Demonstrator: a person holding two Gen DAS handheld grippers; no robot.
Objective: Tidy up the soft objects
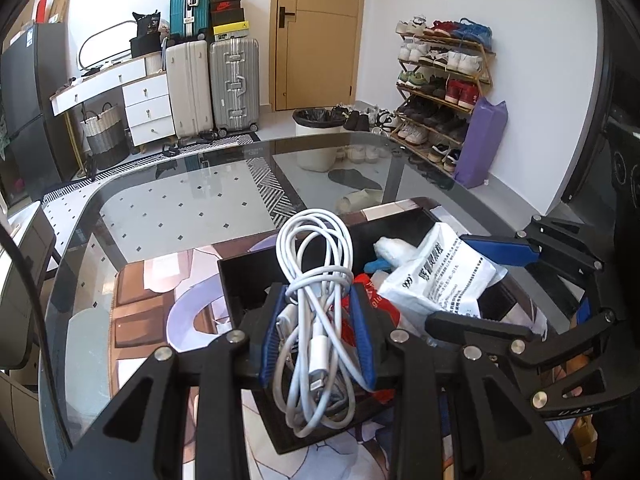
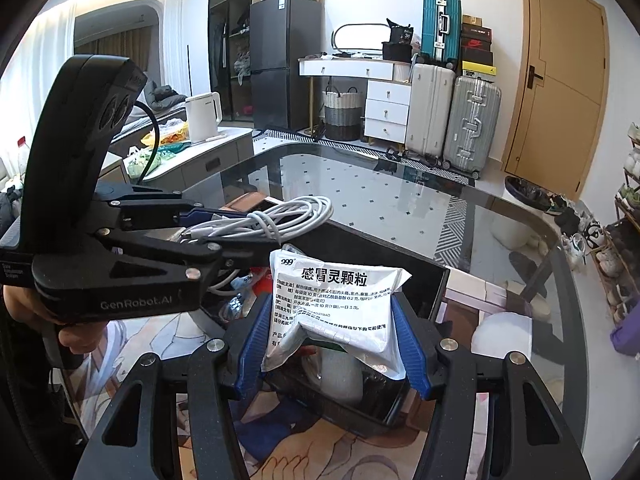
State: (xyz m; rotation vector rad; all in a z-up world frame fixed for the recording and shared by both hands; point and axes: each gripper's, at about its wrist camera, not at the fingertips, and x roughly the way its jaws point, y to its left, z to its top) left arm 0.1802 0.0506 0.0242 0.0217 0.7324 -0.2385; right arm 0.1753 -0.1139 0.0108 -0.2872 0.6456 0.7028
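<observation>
My left gripper (image 1: 318, 336) is shut on a coiled white charging cable (image 1: 316, 280) and holds it over a black tray (image 1: 240, 276). The cable also shows in the right wrist view (image 2: 264, 216), gripped by the left gripper (image 2: 236, 224). My right gripper (image 2: 328, 340) is shut on a white medicine sachet (image 2: 340, 304) with black Chinese print, held above the same tray (image 2: 436, 292). In the left wrist view the sachet (image 1: 436, 272) sits between the right gripper's blue pads (image 1: 500, 248). Red and blue items (image 1: 372, 292) lie in the tray.
The tray sits on a printed mat (image 1: 152, 292) on a glass table (image 1: 192, 200). Suitcases (image 1: 232, 80), a shoe rack (image 1: 440, 80), a bin (image 1: 316, 128) and a white dresser (image 1: 144, 100) stand beyond. A kettle (image 2: 204, 116) is on a side counter.
</observation>
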